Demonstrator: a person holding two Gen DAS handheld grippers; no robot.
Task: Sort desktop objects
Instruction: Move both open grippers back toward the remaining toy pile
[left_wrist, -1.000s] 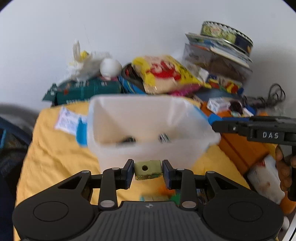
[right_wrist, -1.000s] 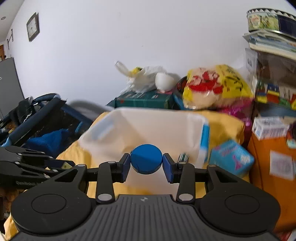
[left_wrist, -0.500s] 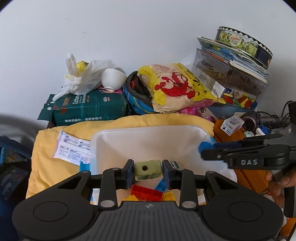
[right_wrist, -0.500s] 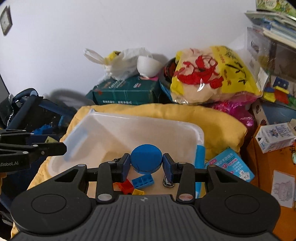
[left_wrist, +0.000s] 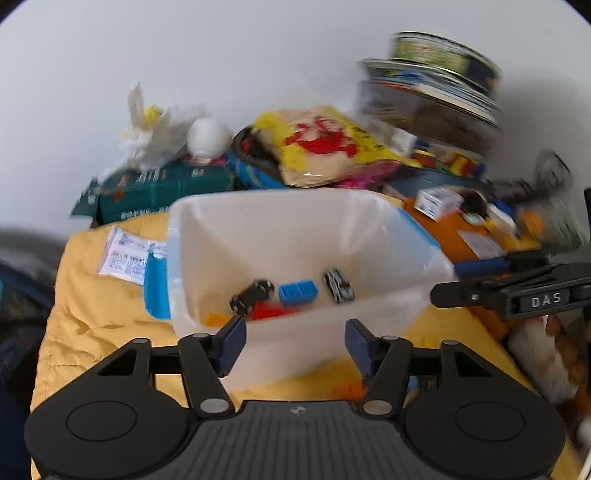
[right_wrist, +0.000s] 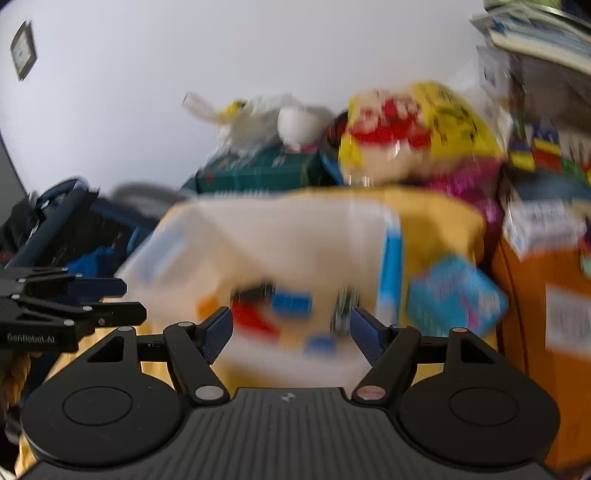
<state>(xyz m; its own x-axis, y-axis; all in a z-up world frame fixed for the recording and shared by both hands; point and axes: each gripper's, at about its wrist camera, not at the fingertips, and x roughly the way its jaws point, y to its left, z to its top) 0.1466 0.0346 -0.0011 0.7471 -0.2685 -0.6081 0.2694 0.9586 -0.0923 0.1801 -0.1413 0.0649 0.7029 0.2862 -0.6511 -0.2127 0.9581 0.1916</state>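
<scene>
Looking along the left gripper (left_wrist: 294, 345), the left wrist view showed its two blue-padded fingers spread wide with nothing between them, poised at the near wall of a white plastic bin (left_wrist: 369, 229) that sat on a yellow cloth (left_wrist: 92, 314). Inside the bin lay two dark toy cars (left_wrist: 252, 295), one left and one right of a single blue brick (left_wrist: 297, 292), with one red brick (left_wrist: 271, 312) and one orange piece (left_wrist: 216, 318) nearer the front wall. One paper packet (left_wrist: 127, 254) rested on the cloth beside the bin's blue handle. The right gripper (left_wrist: 517, 291) reached in from the right edge, level with the bin's corner. In the right wrist view, heavily blurred, the right gripper (right_wrist: 291, 334) likewise stood open and empty before the same bin (right_wrist: 277, 229), where a red brick (right_wrist: 255, 319) and two blue pieces (right_wrist: 291, 302) could be made out. One light-blue box (right_wrist: 456, 295) lay on the cloth to the right of the bin, and the left gripper (right_wrist: 74, 306) showed at the left edge.
</scene>
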